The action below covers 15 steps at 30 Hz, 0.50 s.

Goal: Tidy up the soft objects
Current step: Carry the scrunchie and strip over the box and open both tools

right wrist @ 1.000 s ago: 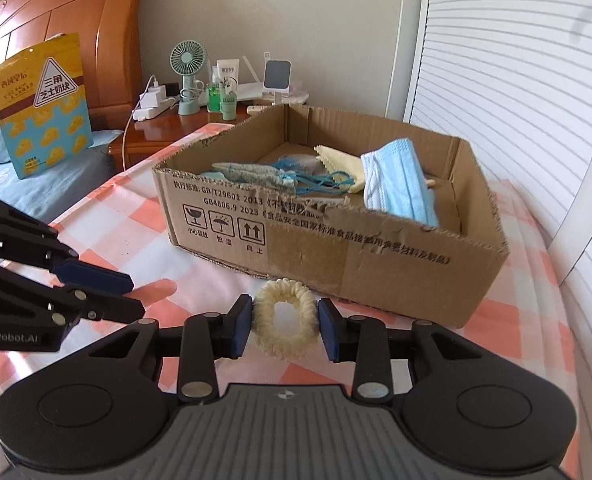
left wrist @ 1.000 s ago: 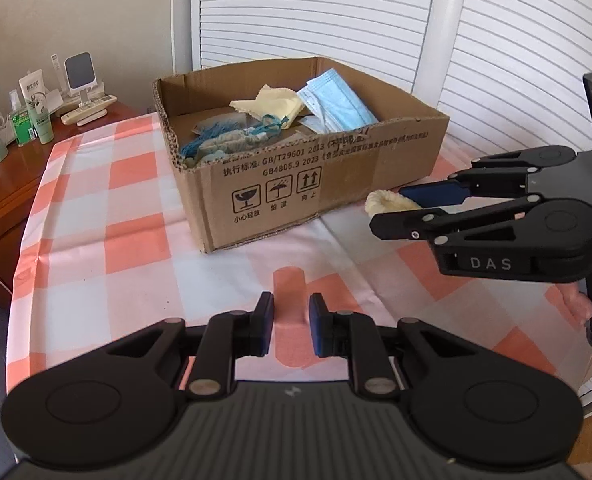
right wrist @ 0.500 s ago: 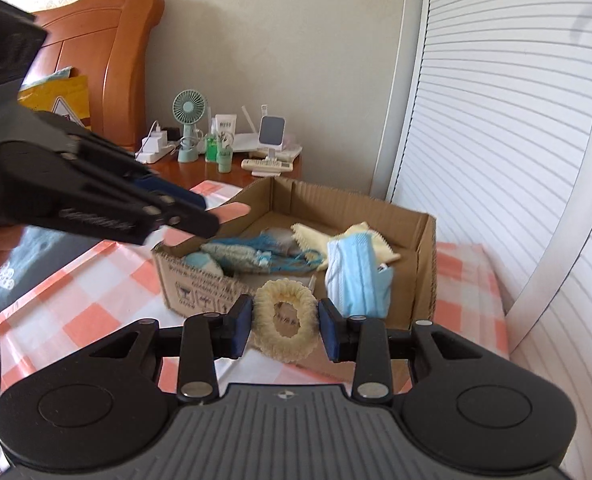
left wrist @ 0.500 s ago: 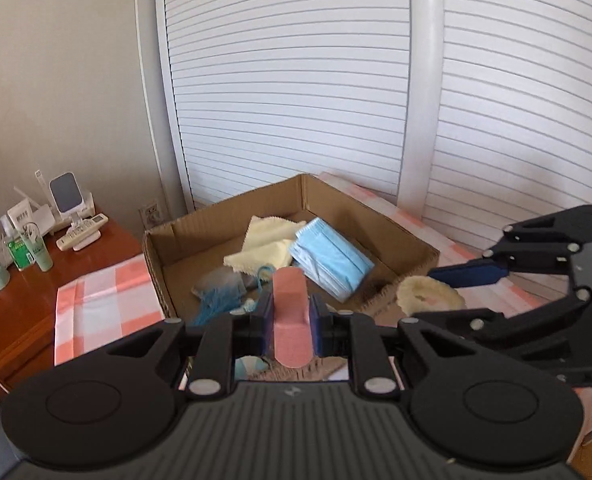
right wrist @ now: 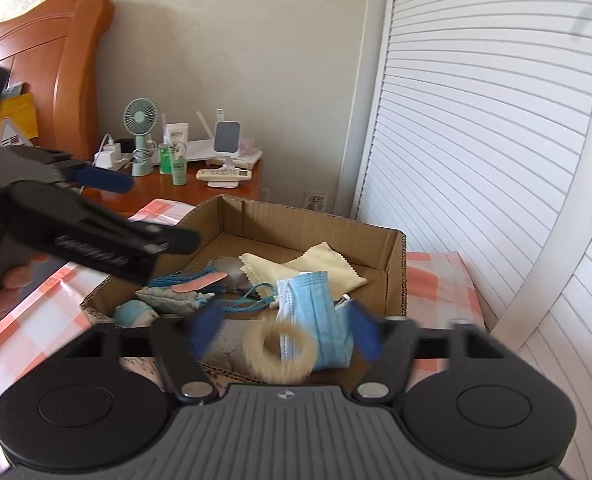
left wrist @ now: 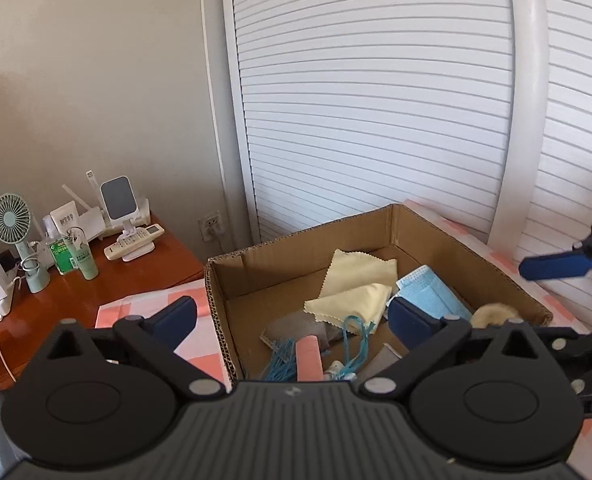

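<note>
Left wrist view: the left gripper has just been opening; its blue pads stand spread wide with nothing pinched. Below the gap, a pink strip lies in the open cardboard box on a teal tassel. The box also holds two pale yellow cloths, a blue face mask and a grey fabric piece. A cream fluffy hair tie shows near the box's right corner. The right gripper's blue pad enters from the right. A wooden nightstand carries a small green fan and a green-labelled bottle; the label's writing is too small to read.

Right wrist view: the right gripper has just been opening too, its pads parted. The hair tie, blurred, sits between them, touching neither, in front of the face mask at the box's near wall. The left gripper reaches in from the left above the box, the writing on its side blurred. The pink strip rests on the tassels. The box stands on an orange-checked tablecloth.
</note>
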Each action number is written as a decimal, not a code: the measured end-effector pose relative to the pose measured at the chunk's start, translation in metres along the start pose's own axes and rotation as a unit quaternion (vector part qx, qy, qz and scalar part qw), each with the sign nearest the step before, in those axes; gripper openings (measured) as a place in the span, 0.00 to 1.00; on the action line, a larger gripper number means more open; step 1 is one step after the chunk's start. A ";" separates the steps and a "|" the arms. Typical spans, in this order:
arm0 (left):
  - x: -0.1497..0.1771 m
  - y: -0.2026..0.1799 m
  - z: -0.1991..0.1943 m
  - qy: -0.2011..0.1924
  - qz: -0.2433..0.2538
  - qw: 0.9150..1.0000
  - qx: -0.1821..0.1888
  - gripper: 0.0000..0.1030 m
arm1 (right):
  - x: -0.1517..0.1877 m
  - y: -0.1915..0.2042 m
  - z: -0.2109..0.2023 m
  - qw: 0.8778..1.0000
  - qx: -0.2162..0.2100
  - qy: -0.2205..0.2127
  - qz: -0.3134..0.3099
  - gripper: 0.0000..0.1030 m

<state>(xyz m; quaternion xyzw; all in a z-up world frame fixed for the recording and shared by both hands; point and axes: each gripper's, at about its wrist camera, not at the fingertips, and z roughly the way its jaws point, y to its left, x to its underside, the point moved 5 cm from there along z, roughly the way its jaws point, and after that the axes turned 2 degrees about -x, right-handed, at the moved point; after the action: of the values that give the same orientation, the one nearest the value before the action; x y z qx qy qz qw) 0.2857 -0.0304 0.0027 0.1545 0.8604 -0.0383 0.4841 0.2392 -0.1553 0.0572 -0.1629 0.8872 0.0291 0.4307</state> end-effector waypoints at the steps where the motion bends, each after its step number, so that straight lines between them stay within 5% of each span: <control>1: 0.001 0.000 -0.004 -0.002 0.004 1.000 0.004 0.99 | 0.001 -0.001 0.000 1.000 0.005 -0.001 0.007 0.99; 10: 0.018 -0.011 -0.055 0.012 0.021 0.999 -0.044 0.99 | 0.020 -0.004 -0.017 0.993 0.053 0.061 0.082 1.00; 15: 0.037 -0.015 -0.079 0.043 -0.019 0.998 -0.045 0.99 | 0.039 -0.004 -0.041 0.987 0.068 0.074 0.126 1.00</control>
<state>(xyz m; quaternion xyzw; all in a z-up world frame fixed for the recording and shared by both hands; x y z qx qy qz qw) 0.1987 -0.0196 0.0121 0.1180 0.8840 -0.0022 0.4523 0.1870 -0.1777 0.0527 -0.0220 0.9298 0.0102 0.3673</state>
